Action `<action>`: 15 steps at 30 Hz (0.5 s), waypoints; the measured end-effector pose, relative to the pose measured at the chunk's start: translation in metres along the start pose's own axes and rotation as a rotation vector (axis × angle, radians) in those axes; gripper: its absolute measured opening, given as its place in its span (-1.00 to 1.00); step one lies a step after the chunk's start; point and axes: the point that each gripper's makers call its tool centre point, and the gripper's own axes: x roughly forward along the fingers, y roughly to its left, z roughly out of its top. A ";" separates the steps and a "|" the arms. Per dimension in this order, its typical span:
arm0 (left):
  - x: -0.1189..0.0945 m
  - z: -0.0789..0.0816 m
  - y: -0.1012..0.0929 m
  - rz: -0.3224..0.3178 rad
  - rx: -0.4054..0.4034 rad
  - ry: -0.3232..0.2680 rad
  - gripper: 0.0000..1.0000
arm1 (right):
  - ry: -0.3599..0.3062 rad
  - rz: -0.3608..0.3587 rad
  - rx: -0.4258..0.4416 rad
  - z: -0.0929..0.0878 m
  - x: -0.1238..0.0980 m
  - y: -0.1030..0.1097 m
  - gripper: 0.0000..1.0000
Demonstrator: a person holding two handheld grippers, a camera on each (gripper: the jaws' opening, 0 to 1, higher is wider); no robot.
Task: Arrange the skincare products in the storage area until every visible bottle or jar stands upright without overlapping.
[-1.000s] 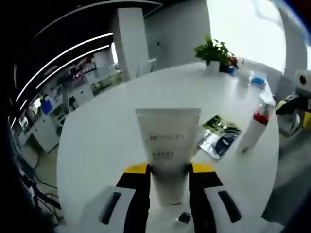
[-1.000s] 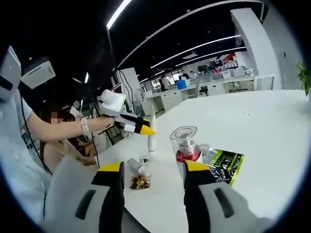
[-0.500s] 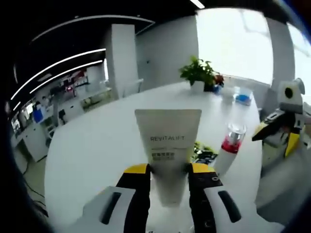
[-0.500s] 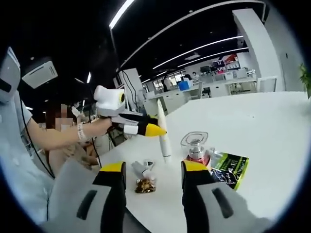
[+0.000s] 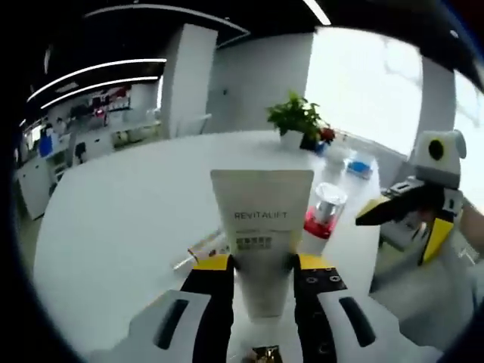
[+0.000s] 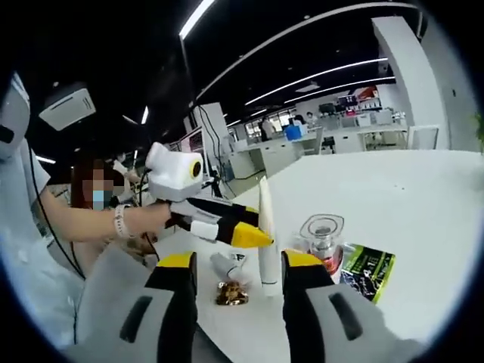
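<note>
My left gripper (image 5: 261, 263) is shut on a white tube (image 5: 262, 227) marked REVITALIFT and holds it upright. A bottle (image 5: 323, 214) with a red band and clear cap stands on the white table just right of the tube. In the right gripper view the left gripper (image 6: 253, 236) carries the tube (image 6: 266, 242) edge-on, close beside the bottle (image 6: 321, 240). A small container (image 6: 224, 265) lies on its side near a brown-gold item (image 6: 231, 292). My right gripper (image 6: 238, 261) is open and holds nothing. It also hangs at the right of the left gripper view (image 5: 401, 227).
A green sachet (image 6: 368, 268) lies flat right of the bottle. A potted plant (image 5: 297, 119) and a blue item (image 5: 361, 168) stand at the table's far side. A thin object (image 5: 200, 253) lies left of the tube. A person's arm (image 6: 91, 219) holds the left gripper.
The left gripper has carried the tube rightward, toward the bottle, and now holds it right next to it. The right gripper has stayed open and nearly still.
</note>
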 end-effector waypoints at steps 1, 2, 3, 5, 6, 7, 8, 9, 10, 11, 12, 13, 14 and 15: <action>0.000 -0.002 -0.001 -0.003 -0.002 0.001 -0.47 | 0.002 0.002 -0.003 0.000 0.001 0.001 -0.10; 0.000 -0.004 -0.002 -0.005 -0.002 0.003 -0.47 | 0.005 0.003 -0.008 0.000 0.002 0.002 -0.10; -0.001 -0.004 -0.005 -0.006 -0.006 0.006 -0.47 | 0.007 0.004 -0.010 0.000 0.002 0.002 -0.11; 0.000 -0.008 -0.007 -0.010 -0.012 0.010 -0.47 | 0.005 0.004 -0.010 0.001 0.004 0.002 -0.11; 0.000 -0.010 -0.008 -0.014 -0.022 0.011 -0.47 | 0.008 0.007 -0.011 0.001 0.005 0.003 -0.12; -0.001 -0.011 -0.011 -0.017 -0.031 0.011 -0.47 | 0.008 0.006 -0.011 0.001 0.005 0.003 -0.12; -0.002 -0.010 -0.013 -0.025 -0.055 -0.005 -0.47 | 0.008 0.005 -0.014 0.001 0.007 0.003 -0.12; -0.003 -0.011 -0.014 -0.033 -0.074 -0.009 -0.47 | 0.008 0.010 -0.019 0.002 0.008 0.004 -0.12; -0.003 -0.013 -0.014 -0.037 -0.085 -0.015 -0.47 | 0.008 0.013 -0.019 0.002 0.008 0.005 -0.13; -0.002 -0.013 -0.014 -0.037 -0.091 -0.020 -0.47 | 0.007 0.012 -0.020 0.002 0.010 0.005 -0.13; -0.003 -0.013 -0.014 -0.035 -0.094 -0.027 -0.47 | 0.009 0.011 -0.024 0.003 0.011 0.005 -0.13; -0.004 -0.014 -0.016 -0.035 -0.089 -0.032 -0.47 | 0.015 0.004 -0.037 0.002 0.012 0.005 -0.13; -0.004 -0.014 -0.018 -0.039 -0.082 -0.041 -0.47 | 0.020 -0.004 -0.047 0.002 0.013 0.004 -0.14; -0.006 -0.015 -0.017 -0.038 -0.080 -0.048 -0.47 | 0.026 -0.015 -0.065 0.002 0.014 0.003 -0.15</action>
